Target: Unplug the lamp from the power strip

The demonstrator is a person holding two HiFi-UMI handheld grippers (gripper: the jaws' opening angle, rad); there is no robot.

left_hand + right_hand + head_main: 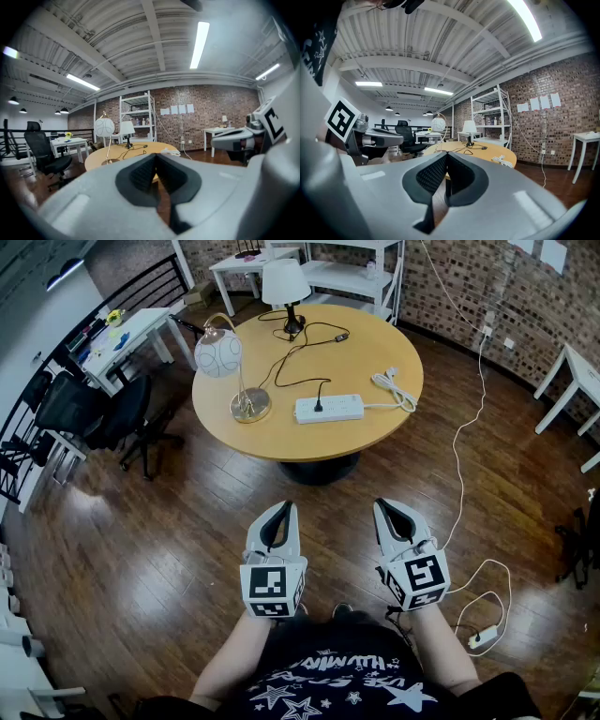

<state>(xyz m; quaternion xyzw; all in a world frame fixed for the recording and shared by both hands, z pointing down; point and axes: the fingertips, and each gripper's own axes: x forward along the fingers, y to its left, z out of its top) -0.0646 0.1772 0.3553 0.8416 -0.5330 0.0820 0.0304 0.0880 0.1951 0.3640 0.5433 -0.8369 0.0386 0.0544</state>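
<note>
Left gripper (278, 514): I hold it low over the wood floor (169, 540), near side of the round table (361, 362); jaws clenched tip to tip, nothing between them.
Right gripper (391, 512): beside the left one, same height; jaws pressed together, empty.
Power strip (329, 409): white, lying flat on the near part of the table, well apart from both my grippers.
Plug (319, 407): black, seated in the strip toward its left end.
Black cord (298, 352): runs from the plug in loops across the tabletop toward the far side.
Shade lamp (285, 287): white shade, dark base, upright at the far edge of the table.
Globe lamp (218, 352): white ball on a curved brass stem, round base just left of the strip.
White cable (394, 390): bundled at the strip's right end.
</note>
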